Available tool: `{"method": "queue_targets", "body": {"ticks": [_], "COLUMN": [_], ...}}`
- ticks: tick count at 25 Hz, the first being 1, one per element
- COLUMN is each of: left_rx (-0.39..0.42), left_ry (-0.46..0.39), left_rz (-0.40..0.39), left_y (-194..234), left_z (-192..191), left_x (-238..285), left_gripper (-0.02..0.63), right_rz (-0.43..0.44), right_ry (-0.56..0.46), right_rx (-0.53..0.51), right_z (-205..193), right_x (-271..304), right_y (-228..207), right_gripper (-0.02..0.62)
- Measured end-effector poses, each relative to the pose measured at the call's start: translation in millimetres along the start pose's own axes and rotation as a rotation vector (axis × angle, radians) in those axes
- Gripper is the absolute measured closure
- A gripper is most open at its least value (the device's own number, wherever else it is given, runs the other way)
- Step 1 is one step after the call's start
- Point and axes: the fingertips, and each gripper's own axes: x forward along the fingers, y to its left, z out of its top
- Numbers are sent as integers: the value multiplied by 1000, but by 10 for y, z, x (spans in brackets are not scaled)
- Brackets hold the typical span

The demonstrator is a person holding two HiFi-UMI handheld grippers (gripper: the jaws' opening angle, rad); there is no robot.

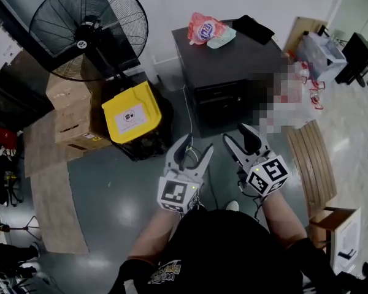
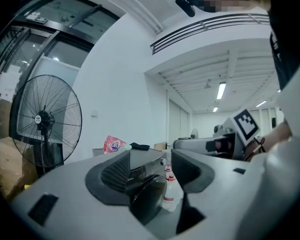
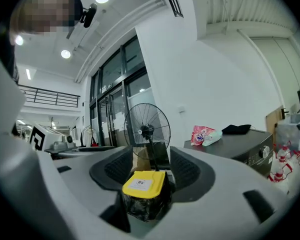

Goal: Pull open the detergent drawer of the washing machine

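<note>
The dark grey washing machine [image 1: 233,66] stands ahead of me, its front panel [image 1: 224,97] facing me; I cannot pick out the detergent drawer on it. In the left gripper view the washing machine [image 2: 147,171] shows between the jaws, still some way off. My left gripper [image 1: 196,144] is open and empty, short of the machine's front and a little to its left. My right gripper [image 1: 238,135] is also open and empty, held beside the left one. In the right gripper view the washing machine [image 3: 247,146] lies off to the right.
A yellow-lidded black bin [image 1: 132,112] and stacked cardboard boxes [image 1: 70,112] stand left of the machine, with a large floor fan [image 1: 89,29] behind them. A pink detergent bag [image 1: 205,29] and a black cloth [image 1: 253,28] lie on top. Slatted wooden boards [image 1: 310,164] lie at the right.
</note>
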Motion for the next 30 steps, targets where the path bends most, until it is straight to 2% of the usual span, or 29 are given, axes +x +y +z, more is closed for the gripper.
{"method": "queue_targets", "body": {"ticks": [9,15,22,30], "left_rx": [31,60,52,29], "left_ry": [4,2,12,24], "left_rz": [-77,-135,-141,-103], "left_y": [512,667,787,898], "left_z": [-43,-79,-54,-130], "left_x": [45,49,104,378], "left_gripper": [351,345,345,345], "right_rz": [-68,-112,-135,-131], "right_ry": [-15,-45,-71,-76], "right_rx": [94,192,327,542], "right_z": [-136,-231,-352,-629], "right_x": [562,826,1036,1278], "right_y": [-53,-134,-347,-831], "right_gripper": [321,296,291,267]}}
